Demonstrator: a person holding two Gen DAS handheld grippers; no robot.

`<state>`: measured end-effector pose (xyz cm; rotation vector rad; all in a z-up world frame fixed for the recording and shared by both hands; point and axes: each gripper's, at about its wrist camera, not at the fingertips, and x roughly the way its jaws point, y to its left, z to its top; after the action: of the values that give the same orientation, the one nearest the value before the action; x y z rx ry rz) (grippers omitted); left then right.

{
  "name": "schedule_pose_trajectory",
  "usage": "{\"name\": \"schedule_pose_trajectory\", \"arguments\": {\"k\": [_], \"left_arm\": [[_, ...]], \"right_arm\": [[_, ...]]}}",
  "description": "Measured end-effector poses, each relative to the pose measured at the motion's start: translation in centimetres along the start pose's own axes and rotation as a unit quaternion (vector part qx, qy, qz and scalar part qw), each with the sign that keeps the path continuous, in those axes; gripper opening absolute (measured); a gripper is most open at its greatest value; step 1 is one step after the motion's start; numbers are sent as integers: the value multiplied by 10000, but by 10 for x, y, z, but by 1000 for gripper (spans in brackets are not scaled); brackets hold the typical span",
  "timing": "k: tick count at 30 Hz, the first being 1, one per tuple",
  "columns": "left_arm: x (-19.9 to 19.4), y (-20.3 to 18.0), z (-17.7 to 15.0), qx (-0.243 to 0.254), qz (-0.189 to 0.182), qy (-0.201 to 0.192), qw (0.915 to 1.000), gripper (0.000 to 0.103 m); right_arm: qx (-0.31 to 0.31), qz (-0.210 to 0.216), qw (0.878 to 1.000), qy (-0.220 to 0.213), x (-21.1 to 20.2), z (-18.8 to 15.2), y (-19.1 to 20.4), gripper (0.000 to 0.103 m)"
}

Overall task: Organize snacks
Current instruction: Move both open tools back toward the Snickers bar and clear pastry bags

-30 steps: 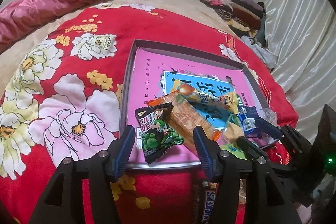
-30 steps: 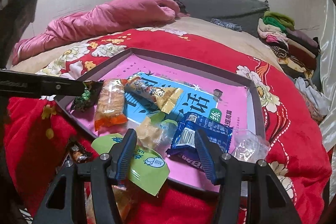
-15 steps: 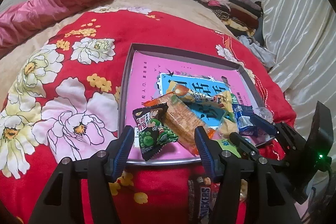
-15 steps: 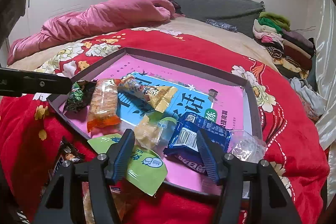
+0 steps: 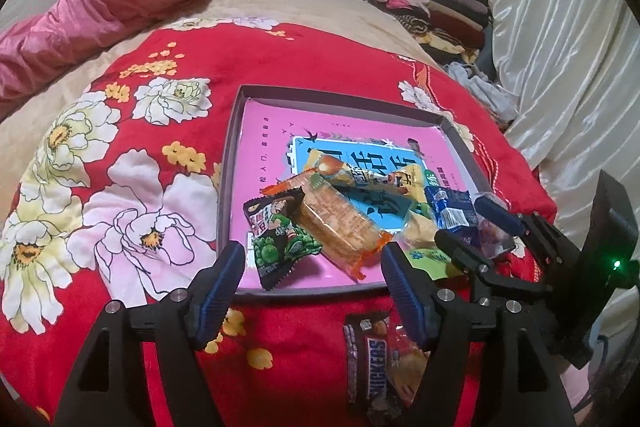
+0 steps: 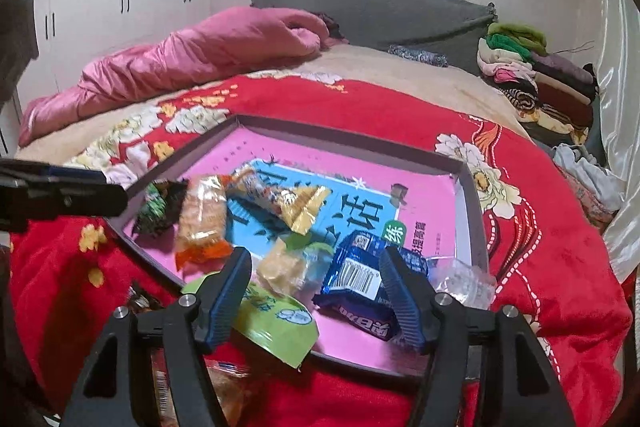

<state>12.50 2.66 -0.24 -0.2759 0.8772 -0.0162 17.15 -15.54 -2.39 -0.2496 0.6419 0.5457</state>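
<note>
Both tongs, left (image 5: pixel 310 281) and right (image 6: pixel 314 289), hang released over the near edge of the tray (image 5: pixel 230 163), where most snacks lie; a chocolate bar (image 5: pixel 368 359) sits on the bed nearer.

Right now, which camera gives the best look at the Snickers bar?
The left wrist view: the Snickers bar lies on the red blanket outside the tray, its logo readable. The right wrist view shows only a dark scrap at the tray's near-left edge, possibly that bar.
</note>
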Motion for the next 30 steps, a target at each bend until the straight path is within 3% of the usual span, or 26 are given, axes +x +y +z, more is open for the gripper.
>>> {"name": "schedule_pose_trajectory", "arguments": {"k": [15, 21, 30], "left_arm": [[-11, -8, -8, 173, -101, 69, 9998, 75], [-16, -13, -12, 278, -109, 39, 9995, 76], [-23, -13, -15, 294, -143, 28, 9995, 81]], "right_arm": [[40, 366, 9982, -477, -29, 11, 2, 75], [38, 266, 9978, -609, -37, 10, 1, 77], [394, 415, 9958, -717, -49, 8, -12, 85]]}}
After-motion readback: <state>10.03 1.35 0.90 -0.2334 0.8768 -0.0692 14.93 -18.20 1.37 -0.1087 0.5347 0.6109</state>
